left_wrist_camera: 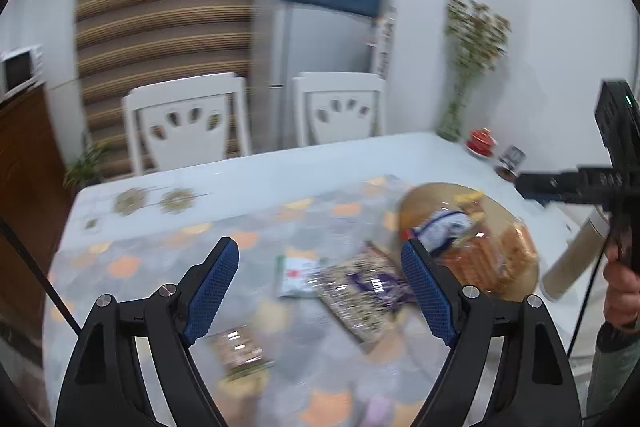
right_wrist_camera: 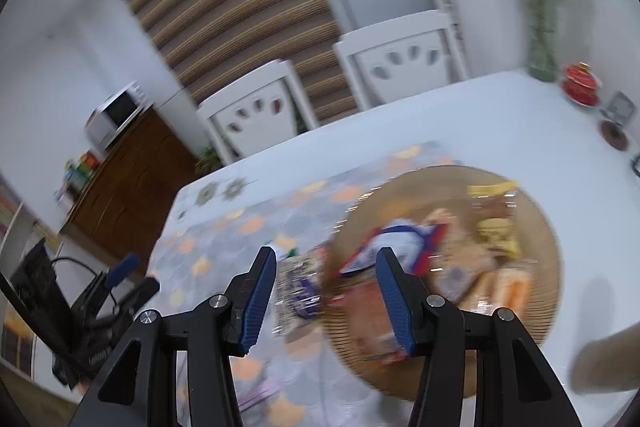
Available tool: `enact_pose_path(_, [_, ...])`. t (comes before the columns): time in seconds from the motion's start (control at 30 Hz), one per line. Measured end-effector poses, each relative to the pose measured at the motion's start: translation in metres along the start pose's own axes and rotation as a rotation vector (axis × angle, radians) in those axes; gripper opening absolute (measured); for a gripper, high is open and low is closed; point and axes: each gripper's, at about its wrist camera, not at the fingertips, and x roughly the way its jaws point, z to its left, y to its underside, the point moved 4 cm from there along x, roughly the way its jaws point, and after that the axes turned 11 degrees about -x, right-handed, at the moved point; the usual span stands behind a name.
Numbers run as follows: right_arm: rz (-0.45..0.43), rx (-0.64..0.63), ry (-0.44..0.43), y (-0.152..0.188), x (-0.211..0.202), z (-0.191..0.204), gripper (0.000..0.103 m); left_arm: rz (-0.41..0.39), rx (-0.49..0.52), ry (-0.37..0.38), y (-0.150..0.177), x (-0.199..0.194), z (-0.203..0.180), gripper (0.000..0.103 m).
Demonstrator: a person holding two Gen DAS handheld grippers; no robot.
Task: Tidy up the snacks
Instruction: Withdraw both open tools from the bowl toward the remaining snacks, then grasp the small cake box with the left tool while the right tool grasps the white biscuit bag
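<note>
Both tongs gape empty: left tongs (left_wrist_camera: pixel 320 279) above purple snack packet (left_wrist_camera: pixel 360 287), right tongs (right_wrist_camera: pixel 326 291) over tray (right_wrist_camera: pixel 536 227).

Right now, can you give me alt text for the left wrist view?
The open, empty left tool hovers over a patterned table above loose snack packets. A round woven tray of snacks sits to the right, with the right tool beyond it.

Both wrist views look down-forward over table (left_wrist_camera: pixel 248 171); share snack basket (left_wrist_camera: pixel 524 279), chairs.
</note>
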Motion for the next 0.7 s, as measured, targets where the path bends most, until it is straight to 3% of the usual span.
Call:
enact_pose_path(0.3, [0.083, -0.086, -0.116, 0.009, 0.046, 0.065, 0.050, -0.014, -0.125, -0.101, 0.008, -0.020, 0.073, 0.083])
enact_pose_path(0.5, [0.170, -0.174, -0.125, 0.005, 0.093, 0.091, 0.050, 0.062, -0.138, -0.125, 0.037, 0.006, 0.087, 0.082])
enact_pose_path(0.7, [0.347, -0.325, -0.152, 0.006, 0.158, 0.107, 0.050, 0.155, -0.171, -0.103, 0.069, 0.047, 0.095, 0.083])
